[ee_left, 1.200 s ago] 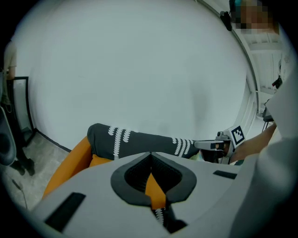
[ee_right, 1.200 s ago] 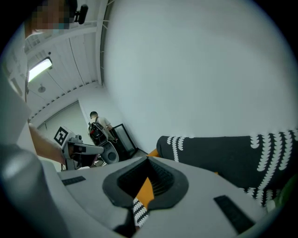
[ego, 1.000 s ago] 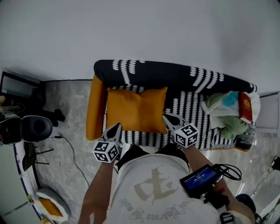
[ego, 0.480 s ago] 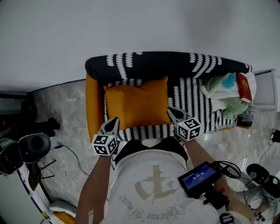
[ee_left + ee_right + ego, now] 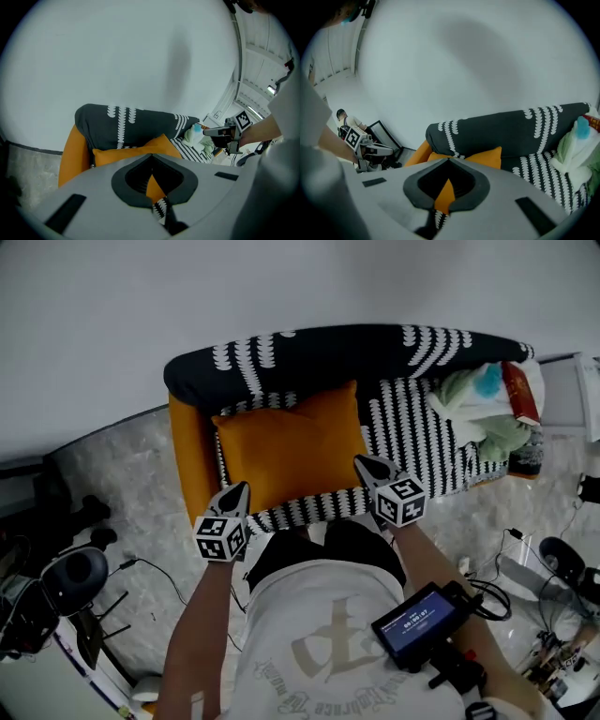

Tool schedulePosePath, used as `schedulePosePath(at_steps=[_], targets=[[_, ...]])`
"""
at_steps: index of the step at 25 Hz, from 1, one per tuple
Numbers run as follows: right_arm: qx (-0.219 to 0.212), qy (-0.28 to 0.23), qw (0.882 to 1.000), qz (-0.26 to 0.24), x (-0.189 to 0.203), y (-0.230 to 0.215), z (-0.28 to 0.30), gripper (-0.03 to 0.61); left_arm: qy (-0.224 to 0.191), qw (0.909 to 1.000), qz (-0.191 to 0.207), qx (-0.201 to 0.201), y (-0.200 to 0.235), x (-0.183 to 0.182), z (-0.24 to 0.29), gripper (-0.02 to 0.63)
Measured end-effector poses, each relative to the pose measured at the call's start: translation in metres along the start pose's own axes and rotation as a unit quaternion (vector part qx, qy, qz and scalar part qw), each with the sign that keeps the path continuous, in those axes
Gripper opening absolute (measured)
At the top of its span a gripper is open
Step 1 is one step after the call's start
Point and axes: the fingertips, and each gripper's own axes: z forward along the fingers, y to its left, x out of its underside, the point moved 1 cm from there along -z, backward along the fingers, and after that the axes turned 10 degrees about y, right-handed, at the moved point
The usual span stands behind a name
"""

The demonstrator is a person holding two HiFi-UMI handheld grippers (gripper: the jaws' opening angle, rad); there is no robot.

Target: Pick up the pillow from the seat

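Note:
An orange pillow (image 5: pixel 289 448) lies on the seat of a black-and-white patterned sofa (image 5: pixel 412 432), at its left end, leaning toward the backrest. My left gripper (image 5: pixel 240 489) is shut and empty, its tip at the pillow's near left corner, by the seat's front edge. My right gripper (image 5: pixel 362 464) is shut and empty too, its tip at the pillow's near right corner. Whether either tip touches the pillow I cannot tell. In the left gripper view the pillow (image 5: pixel 136 153) shows just past the closed jaws. In the right gripper view the pillow (image 5: pixel 485 157) does likewise.
An orange armrest (image 5: pixel 190 457) bounds the sofa's left end. A heap of green and white cloth with a red box (image 5: pixel 487 404) fills the seat's right end. A black stool (image 5: pixel 73 579), cables (image 5: pixel 164 573) and gear lie on the marble floor (image 5: pixel 122 484). A wall rises behind.
Both grippers have come lower and closer to the sofa's front edge, still shut. The sofa and pillow sit higher in the head view and look tilted.

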Motion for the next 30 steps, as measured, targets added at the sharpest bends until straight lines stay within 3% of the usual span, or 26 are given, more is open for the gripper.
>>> schedulePosePath(at_steps=[10,13,17,20,30], targets=[[0.006,0.041,0.999,0.029,0.047,-0.028,0.019,0.013,0.03,0.9991,-0.005,-0.031,0.015,0.038,0.02,0.009],[0.006,0.055,0.998,0.028,0.052,-0.034,0.033,0.012,0.032,0.9984,-0.022,-0.042,0.022,0.052,0.021,0.009],[0.003,0.088,0.996,0.028,0.062,-0.082,0.063,0.012,0.055,0.9962,-0.045,-0.05,0.018,0.057,0.066,0.009],[-0.007,0.098,0.995,0.022,0.059,-0.105,0.08,0.013,0.064,0.9943,-0.067,-0.053,0.022,0.057,0.093,0.009],[-0.012,0.111,0.994,0.008,0.043,-0.115,0.112,0.013,0.07,0.9907,-0.088,-0.077,0.08,0.067,0.115,0.009]])
